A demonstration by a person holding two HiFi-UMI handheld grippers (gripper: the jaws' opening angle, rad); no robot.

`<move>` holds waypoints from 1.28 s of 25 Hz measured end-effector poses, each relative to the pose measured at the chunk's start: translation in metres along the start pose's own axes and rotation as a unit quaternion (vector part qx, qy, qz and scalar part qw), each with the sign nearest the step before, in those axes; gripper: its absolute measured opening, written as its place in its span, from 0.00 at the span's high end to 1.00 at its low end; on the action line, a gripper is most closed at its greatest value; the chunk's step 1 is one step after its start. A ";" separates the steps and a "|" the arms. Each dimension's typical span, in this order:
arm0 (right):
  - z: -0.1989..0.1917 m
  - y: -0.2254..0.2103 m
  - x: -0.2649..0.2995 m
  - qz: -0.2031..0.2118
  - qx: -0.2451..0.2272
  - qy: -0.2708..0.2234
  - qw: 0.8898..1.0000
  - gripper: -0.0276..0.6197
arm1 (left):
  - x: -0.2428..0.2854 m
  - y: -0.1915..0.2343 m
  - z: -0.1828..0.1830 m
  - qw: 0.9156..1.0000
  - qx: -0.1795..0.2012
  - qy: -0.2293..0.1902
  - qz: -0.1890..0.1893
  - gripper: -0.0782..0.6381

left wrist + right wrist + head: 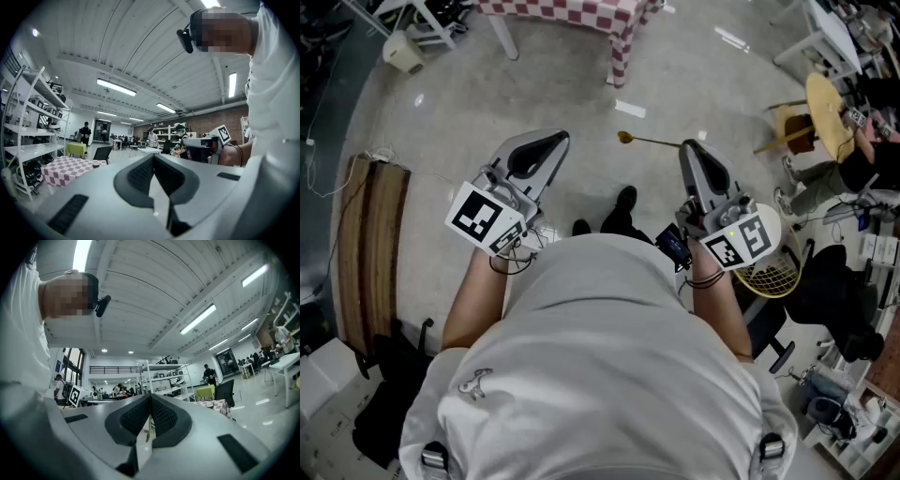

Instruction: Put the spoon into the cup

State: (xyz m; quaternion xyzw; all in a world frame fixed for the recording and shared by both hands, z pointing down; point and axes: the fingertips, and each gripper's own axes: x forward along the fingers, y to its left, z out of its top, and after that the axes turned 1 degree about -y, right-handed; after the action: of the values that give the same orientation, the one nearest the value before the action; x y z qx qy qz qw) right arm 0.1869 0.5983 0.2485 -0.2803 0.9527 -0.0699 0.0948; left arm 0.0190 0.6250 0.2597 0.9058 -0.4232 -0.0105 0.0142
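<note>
A gold spoon (pixel 649 141) juts out sideways to the left from the tip of my right gripper (pixel 689 148), which is shut on its handle, held above the floor. In the right gripper view only a thin gold sliver of the spoon (pixel 147 436) shows below the closed jaws. My left gripper (pixel 555 141) is shut with nothing in it, level with the right one and apart from the spoon. A small cup (pixel 96 163) stands on a red-and-white checked table (pixel 65 169) some way ahead. The same cup (pixel 208 404) also shows in the right gripper view.
The checked table (pixel 581 11) lies at the top edge of the head view, across bare concrete floor. A wooden bench (pixel 370 253) is at the left. At the right sit a person (pixel 848 173) and chairs. White shelving (pixel 28 140) and other people stand farther off.
</note>
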 end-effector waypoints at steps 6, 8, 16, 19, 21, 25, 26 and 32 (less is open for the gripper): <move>0.003 -0.012 0.004 0.004 0.004 0.000 1.000 0.91 | 0.010 0.003 0.003 1.000 0.000 -0.001 0.001 0.87; 0.004 -0.018 0.007 0.005 0.003 0.001 1.000 0.91 | 0.016 0.006 0.002 1.000 0.000 0.001 0.002 0.87; 0.006 -0.052 0.019 0.015 0.004 0.006 1.000 0.91 | 0.048 0.020 -0.001 1.000 -0.010 0.003 0.011 0.87; 0.008 -0.074 0.023 0.017 0.006 0.005 1.000 0.91 | 0.067 0.028 -0.003 1.000 -0.011 0.005 0.015 0.87; 0.010 -0.090 0.026 0.016 0.005 0.005 1.000 0.91 | 0.083 0.034 -0.005 1.000 -0.012 0.005 0.019 0.87; 0.016 -0.130 0.032 0.018 0.004 0.005 1.000 0.91 | 0.121 0.045 -0.008 1.000 -0.013 0.006 0.022 0.87; 0.019 -0.141 0.034 0.020 0.004 0.004 1.000 0.91 | 0.133 0.046 -0.007 1.000 -0.011 0.006 0.022 0.87; 0.035 -0.191 0.038 0.033 -0.003 0.001 0.999 0.91 | 0.188 0.051 0.000 1.000 0.004 0.008 0.021 0.87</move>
State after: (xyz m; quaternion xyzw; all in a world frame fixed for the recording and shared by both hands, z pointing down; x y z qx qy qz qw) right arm 0.2629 0.4152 0.2447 -0.2486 0.9618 -0.0644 0.0950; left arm 0.1008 0.4482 0.2605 0.8969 -0.4419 -0.0013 0.0138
